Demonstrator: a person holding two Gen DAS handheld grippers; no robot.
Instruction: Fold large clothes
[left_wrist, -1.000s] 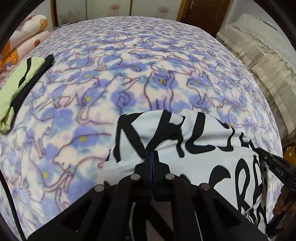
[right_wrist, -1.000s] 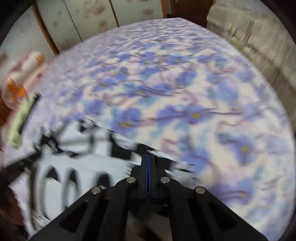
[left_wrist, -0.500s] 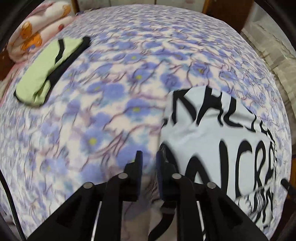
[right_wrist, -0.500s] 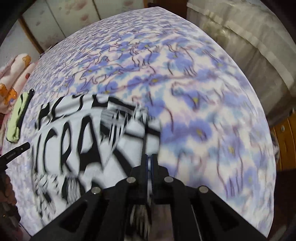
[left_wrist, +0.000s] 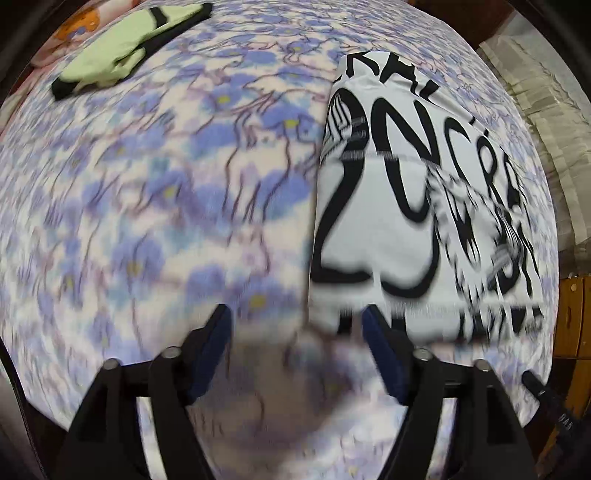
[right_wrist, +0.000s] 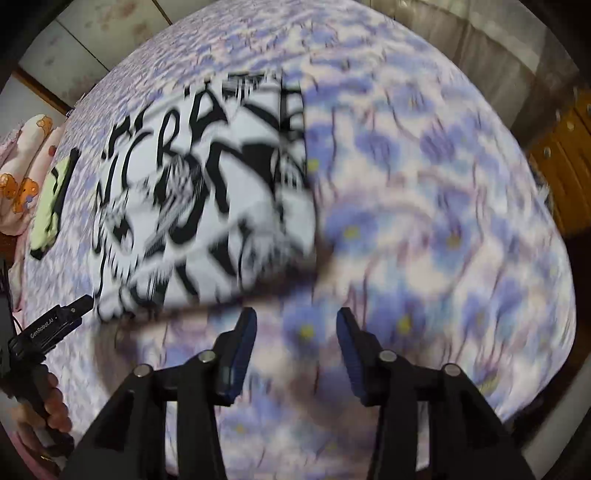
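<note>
"GenRobot.AI" on left hand-held gripper (right_wrist: 55, 325) – shirt (right_wrist: 207, 206) lettering (blurred) unreadable

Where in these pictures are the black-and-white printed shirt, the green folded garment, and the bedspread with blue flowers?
printed shirt (left_wrist: 399, 206), left wrist view, white middle panel.
green garment (left_wrist: 122, 48), left wrist view, its green top.
bedspread (right_wrist: 443, 221), right wrist view, bare flowered patch.

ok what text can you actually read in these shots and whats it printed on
"GenRobot.AI": on the left gripper's black body, seen from the right wrist.
"KHL": top row of big black lettering on the white garment.
"CRA": row below on the same garment; neighbouring letters are smeared.
Small white marks on the right gripper's body: too blurred.
</note>
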